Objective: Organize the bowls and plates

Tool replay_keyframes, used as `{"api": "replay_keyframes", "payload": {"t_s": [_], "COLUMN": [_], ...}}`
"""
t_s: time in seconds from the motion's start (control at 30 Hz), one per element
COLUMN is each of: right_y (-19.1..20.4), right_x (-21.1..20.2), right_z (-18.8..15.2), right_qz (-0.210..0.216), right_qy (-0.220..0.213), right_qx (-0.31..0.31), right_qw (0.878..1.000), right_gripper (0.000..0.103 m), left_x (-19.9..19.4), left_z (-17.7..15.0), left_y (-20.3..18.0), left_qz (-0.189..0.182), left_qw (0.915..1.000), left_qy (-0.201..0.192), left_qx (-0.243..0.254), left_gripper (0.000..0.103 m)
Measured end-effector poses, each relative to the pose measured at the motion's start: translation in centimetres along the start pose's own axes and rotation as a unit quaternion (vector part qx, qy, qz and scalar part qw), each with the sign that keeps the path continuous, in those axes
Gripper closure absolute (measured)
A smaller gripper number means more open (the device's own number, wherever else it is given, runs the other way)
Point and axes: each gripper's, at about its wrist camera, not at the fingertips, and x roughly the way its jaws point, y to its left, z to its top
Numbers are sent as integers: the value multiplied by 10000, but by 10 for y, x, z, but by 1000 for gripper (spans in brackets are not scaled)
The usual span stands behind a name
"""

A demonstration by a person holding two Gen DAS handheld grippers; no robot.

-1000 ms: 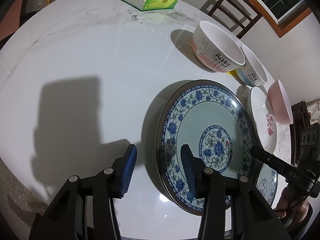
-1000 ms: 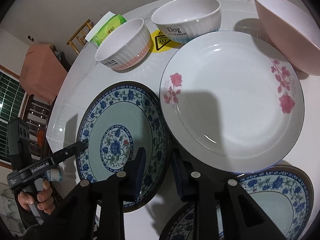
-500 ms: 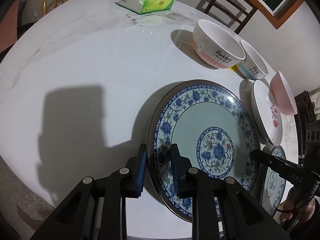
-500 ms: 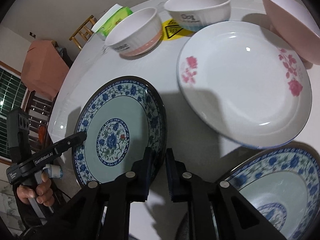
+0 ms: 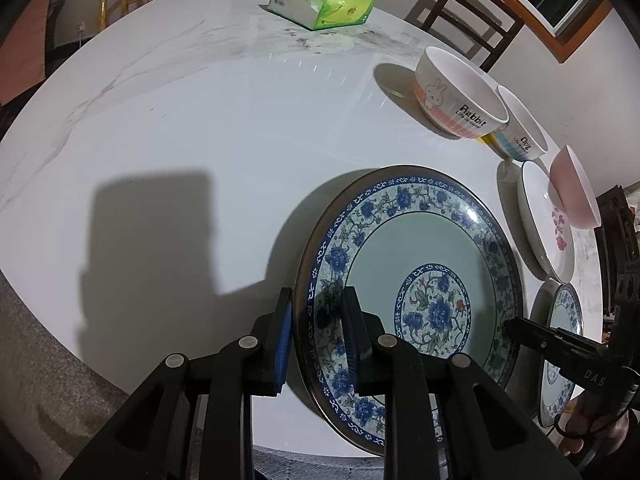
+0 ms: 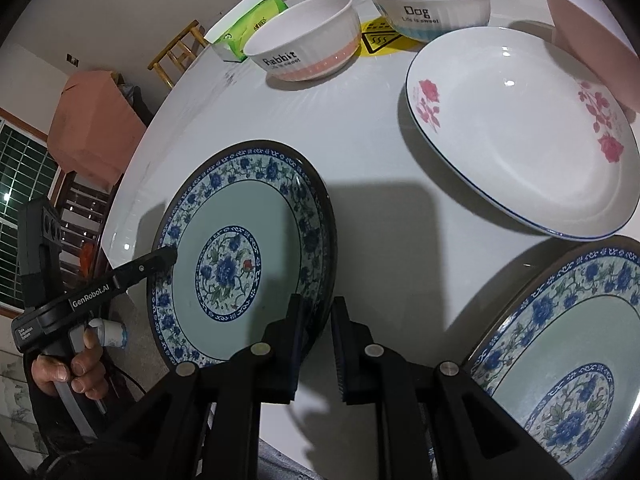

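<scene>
Closed in since 1 s ago: L gripper [image 5: 316,336] & R gripper [image 6: 318,344] now pinch opposite rims of blue floral plate [image 5: 416,280], face up, round, no long axis.

Rabbit bowl [image 6: 304,50] left of Dog bowl [image 6: 430,4], rose plate [image 6: 520,136] in front

Left tool [image 5: 316,338] and right tool [image 6: 316,348] both closed narrow, fingers level, clamping opposite rim edges
</scene>
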Motion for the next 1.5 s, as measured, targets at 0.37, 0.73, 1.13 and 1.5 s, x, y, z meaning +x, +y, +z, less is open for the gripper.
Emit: {"api": "replay_keyframes", "payload": {"t_s": [0.37,0.73,1.13,1.5], "right_y": [5,19,-13,-71], "right_x": [-4,-45,-98,-145], "right_z": [6,-9,-48,-75], "right_qz": [-271,-559,-382,-273], "right_qy": [-130,-997,-1446,-1806], "right_qx": [-398,-941,-699,-63], "right_qw": [9988,9890,9863,9831], "right_gripper": [86,79,79,79], "left_x": [-5,-47,-60,-40], "left_z": [-1,-15,-52,-70], "left_y": [3,-29,-120,-173], "left_qz": [262,663,-297,-1379], "left_qw": [9994,9897,9848,9786], "left_qy": [-240,-1224,-1248,-589], "left_qx": [22,344,1170,1411], "left_gripper": [74,55,48,48]}}
